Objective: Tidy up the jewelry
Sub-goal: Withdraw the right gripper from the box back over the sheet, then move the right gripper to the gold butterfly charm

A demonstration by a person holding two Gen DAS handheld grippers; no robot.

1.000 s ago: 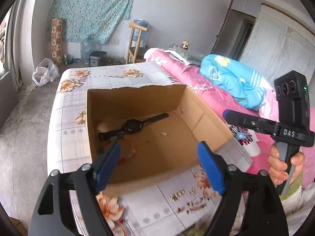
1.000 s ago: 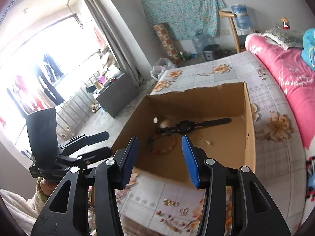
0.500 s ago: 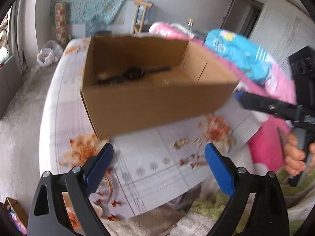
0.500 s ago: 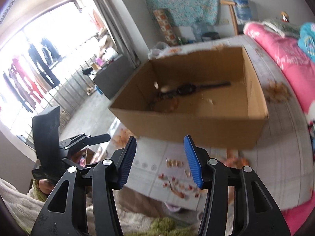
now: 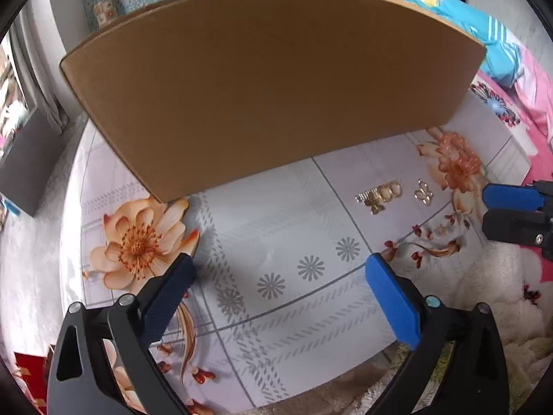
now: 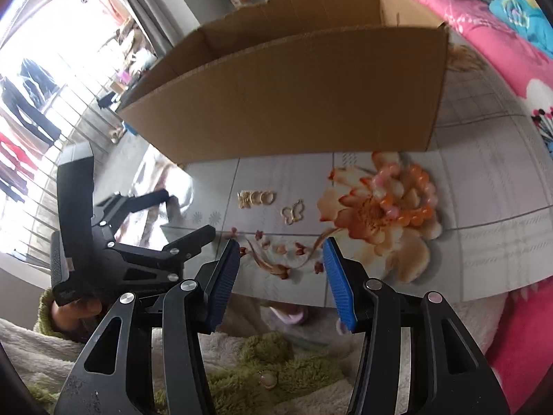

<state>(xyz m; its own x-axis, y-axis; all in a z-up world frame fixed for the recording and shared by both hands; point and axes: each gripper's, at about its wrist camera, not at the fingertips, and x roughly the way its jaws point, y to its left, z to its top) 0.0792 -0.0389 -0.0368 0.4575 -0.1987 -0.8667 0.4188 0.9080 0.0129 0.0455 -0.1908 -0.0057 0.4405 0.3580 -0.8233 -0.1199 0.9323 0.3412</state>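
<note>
A brown cardboard box (image 5: 269,86) (image 6: 293,97) stands on the flower-print tabletop (image 5: 287,228); I face its front wall and its contents are hidden. In front of it lie two small gold pieces: a cluster of gold rings with a butterfly (image 5: 378,195) (image 6: 255,199) and a gold butterfly outline (image 5: 423,192) (image 6: 293,211). My left gripper (image 5: 279,266) (image 6: 179,216) hangs low over bare tabletop to the left of them, its jaws opening wide with nothing between. My right gripper (image 6: 280,245) (image 5: 508,204) is half spread and empty, just short of the gold pieces.
A pink bedspread (image 6: 484,34) with a blue bundle (image 5: 497,52) lies to the right of the table. Fluffy white and green fabric (image 6: 262,356) sits below the table's near edge. A hand (image 6: 74,311) holds the left gripper's handle.
Both grippers have sunk from above the box to the tabletop in front of it. The box's inside, with a watch and bracelet, has gone out of sight. The left jaws have spread wider.
</note>
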